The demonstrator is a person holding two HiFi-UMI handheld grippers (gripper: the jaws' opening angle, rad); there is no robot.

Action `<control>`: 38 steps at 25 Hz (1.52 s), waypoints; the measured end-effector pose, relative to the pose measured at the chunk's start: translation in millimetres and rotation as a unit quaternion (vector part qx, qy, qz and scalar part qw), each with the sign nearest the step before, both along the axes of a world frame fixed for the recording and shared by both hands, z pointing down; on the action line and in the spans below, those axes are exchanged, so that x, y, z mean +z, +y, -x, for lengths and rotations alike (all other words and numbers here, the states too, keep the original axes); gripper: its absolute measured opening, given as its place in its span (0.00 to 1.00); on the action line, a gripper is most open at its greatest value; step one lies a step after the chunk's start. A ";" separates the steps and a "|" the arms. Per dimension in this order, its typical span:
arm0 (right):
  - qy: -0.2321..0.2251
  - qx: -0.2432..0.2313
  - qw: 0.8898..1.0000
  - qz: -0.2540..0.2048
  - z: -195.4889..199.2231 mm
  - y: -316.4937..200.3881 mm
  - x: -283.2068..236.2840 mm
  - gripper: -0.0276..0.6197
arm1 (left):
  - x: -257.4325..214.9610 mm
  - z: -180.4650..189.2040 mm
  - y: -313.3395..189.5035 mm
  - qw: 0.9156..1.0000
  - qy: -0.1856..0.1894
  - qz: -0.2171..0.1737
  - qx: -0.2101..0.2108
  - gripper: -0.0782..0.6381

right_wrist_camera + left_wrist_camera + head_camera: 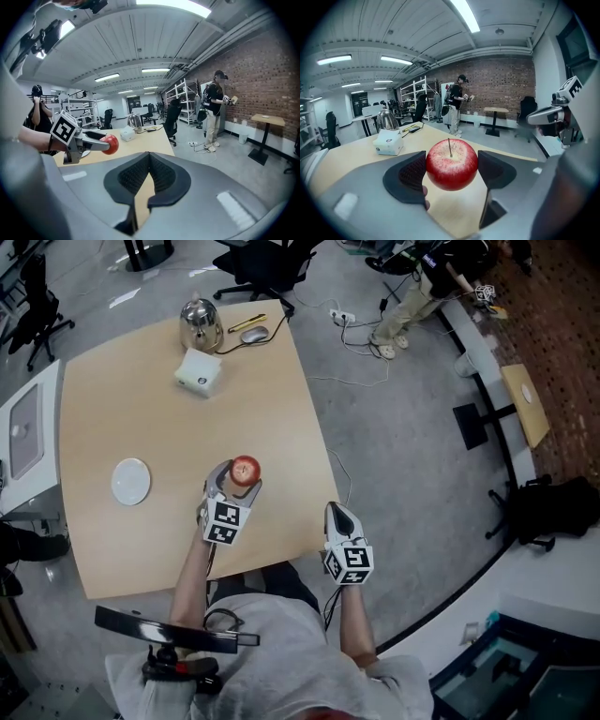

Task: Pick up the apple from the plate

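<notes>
Red and round, the apple (451,163) sits pinched between the two dark jaws of the left tongs (238,480), one pad pressed against each flank. It is held clear of the pale wooden desk (141,399), whose top shows beneath it in the left gripper view. The stem stands straight up, so the apple's core axis runs upright, with the jaws gripping across it at its widest part.

To the right of the apple, the right tongs (149,161) hang by the desk's edge with their jaws pressed together and nothing between them.

To the left of the apple and well apart from it, a white plate (131,481) lies flat on the desk. Farther from the person than the apple, a white box (198,371) rests on the desk, and beyond that box stand a shiny metal kettle (201,322), a grey mouse (254,334) and a yellow pen (247,323) near the far edge. Far past the apple, off the desk, a person (457,101) stands in front of a brick wall (501,89).
</notes>
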State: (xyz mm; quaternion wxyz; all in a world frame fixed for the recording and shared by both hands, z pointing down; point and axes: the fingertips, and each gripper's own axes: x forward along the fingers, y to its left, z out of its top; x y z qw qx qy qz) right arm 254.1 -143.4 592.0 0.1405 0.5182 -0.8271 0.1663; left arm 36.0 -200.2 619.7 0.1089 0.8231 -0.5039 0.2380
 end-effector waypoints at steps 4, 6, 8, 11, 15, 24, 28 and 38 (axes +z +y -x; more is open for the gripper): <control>0.000 0.005 1.000 0.000 -14.4 -10.2 2.0 0.05 | 7.2 -18.1 -16.4 1.000 0.004 0.004 0.008 0.62; -0.001 0.008 1.000 0.002 -19.3 -14.9 4.2 0.05 | 11.6 -25.3 -24.1 1.000 0.005 0.006 0.012 0.62; 0.000 0.010 1.000 0.006 -24.0 -18.9 6.7 0.05 | 16.4 -32.9 -31.3 1.000 0.004 0.010 0.017 0.62; -0.001 0.012 1.000 0.012 -31.1 -25.4 12.3 0.05 | 24.2 -44.4 -42.9 1.000 0.000 0.012 0.026 0.62; -0.001 0.015 1.000 0.017 -37.7 -35.6 17.4 0.05 | 34.6 -55.5 -59.2 0.999 0.000 0.017 0.034 0.62; 0.000 0.024 0.999 0.029 -58.5 -54.1 28.7 0.05 | 60.5 -85.6 -89.7 0.998 -0.009 0.030 0.056 0.62; 0.001 0.032 0.999 0.035 -72.5 -59.7 34.8 0.05 | 73.2 -99.2 -100.7 0.997 -0.012 0.037 0.063 0.62; 0.007 0.054 0.997 0.048 -107.5 -66.9 45.4 0.05 | 96.3 -122.4 -123.4 0.996 -0.025 0.047 0.072 0.62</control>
